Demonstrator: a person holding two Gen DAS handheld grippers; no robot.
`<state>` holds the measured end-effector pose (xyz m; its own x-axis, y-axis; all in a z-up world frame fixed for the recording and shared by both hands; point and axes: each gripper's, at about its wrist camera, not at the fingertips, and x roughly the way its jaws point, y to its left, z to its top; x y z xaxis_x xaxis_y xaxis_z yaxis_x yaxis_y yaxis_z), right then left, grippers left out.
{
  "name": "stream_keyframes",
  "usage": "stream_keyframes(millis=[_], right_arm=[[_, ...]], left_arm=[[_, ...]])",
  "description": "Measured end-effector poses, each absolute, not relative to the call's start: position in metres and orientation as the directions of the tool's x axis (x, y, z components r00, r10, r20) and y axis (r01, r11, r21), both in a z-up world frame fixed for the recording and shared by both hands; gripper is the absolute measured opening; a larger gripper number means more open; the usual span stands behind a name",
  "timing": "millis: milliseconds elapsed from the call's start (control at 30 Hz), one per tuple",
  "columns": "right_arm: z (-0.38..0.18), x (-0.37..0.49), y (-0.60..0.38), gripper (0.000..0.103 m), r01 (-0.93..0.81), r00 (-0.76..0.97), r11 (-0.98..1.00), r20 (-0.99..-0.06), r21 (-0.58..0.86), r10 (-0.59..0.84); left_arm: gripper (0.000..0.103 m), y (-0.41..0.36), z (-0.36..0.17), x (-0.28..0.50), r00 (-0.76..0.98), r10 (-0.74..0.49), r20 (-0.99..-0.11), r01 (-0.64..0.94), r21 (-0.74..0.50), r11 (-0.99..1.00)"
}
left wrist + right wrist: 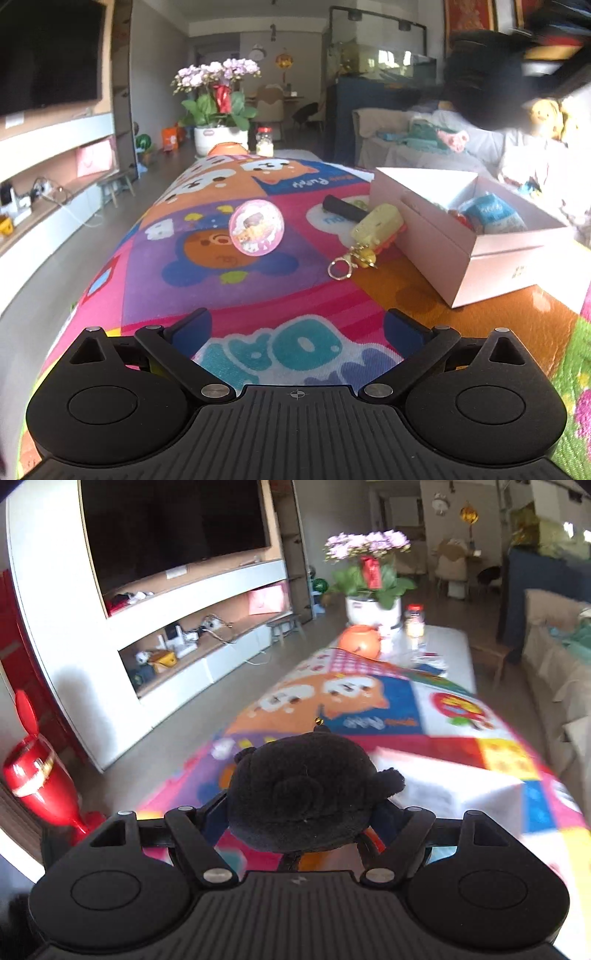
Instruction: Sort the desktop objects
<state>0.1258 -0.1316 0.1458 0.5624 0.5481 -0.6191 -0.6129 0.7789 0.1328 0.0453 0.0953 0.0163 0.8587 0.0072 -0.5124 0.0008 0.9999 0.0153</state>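
My right gripper (303,812) is shut on a black plush toy (299,794), which fills the gap between its fingers and hangs above the colourful cloth; the background is blurred. In the left wrist view that arm is a dark blur at the top right. My left gripper (297,325) is open with nothing in it, low over the near end of the table. Ahead of it lie a pink round ball (256,227), a yellow keychain toy (376,225) and a black stick-like object (343,208). An open white box (461,236) holding a blue packet (491,214) stands at the right.
A cartoon-print cloth (258,295) covers the long table. At its far end stand a flower pot (219,138), a small jar (265,142) and an orange bowl (360,640). A TV unit runs along the left and a sofa (424,147) along the right.
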Motion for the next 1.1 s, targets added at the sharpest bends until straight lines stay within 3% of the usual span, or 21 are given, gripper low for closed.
stream_keyframes(millis=[133,433,467,533,767,867,967,1067,1100], right_arm=[[0.118,0.087,-0.172,0.078,-0.553,0.626,0.833,-0.650,0.020,0.432],[0.043,0.066,-0.221,0.082,-0.446,0.592,0.892,-0.723,0.076,0.357],[0.042,0.064,-0.225,0.083,-0.440,0.601,0.894,-0.712,0.084,0.363],[0.042,0.062,-0.237,0.091,-0.430,0.625,0.895,-0.678,0.115,0.387],[0.038,0.065,-0.264,0.097,-0.355,0.662,0.924,-0.659,0.145,0.358],[0.047,0.069,-0.266,0.097,-0.349,0.677,0.928,-0.649,0.133,0.347],[0.062,0.077,-0.259,0.097,-0.377,0.686,0.918,-0.629,0.123,0.366],[0.085,0.089,-0.235,0.095,-0.443,0.703,0.894,-0.592,0.071,0.395],[0.094,0.093,-0.223,0.087,-0.467,0.710,0.883,-0.578,0.040,0.402]], left_arm=[[0.102,0.084,0.016,0.046,0.858,0.023,-0.513,0.023,0.084,0.996],[0.100,0.059,0.017,0.082,0.867,0.001,-0.499,0.118,0.207,0.971],[0.095,0.057,0.016,0.089,0.871,0.018,-0.491,0.110,0.231,0.967],[0.068,0.054,0.015,0.105,0.871,0.033,-0.491,0.115,0.268,0.956],[0.064,0.039,0.006,0.147,0.845,-0.144,-0.516,0.337,0.303,0.892],[0.053,0.030,0.000,0.159,0.848,-0.153,-0.508,0.365,0.349,0.863],[0.028,0.024,-0.003,0.167,0.857,-0.145,-0.495,0.360,0.373,0.855],[0.022,0.026,0.001,0.160,0.868,-0.137,-0.477,0.345,0.380,0.858],[0.022,0.031,0.004,0.155,0.867,-0.139,-0.479,0.339,0.362,0.868]])
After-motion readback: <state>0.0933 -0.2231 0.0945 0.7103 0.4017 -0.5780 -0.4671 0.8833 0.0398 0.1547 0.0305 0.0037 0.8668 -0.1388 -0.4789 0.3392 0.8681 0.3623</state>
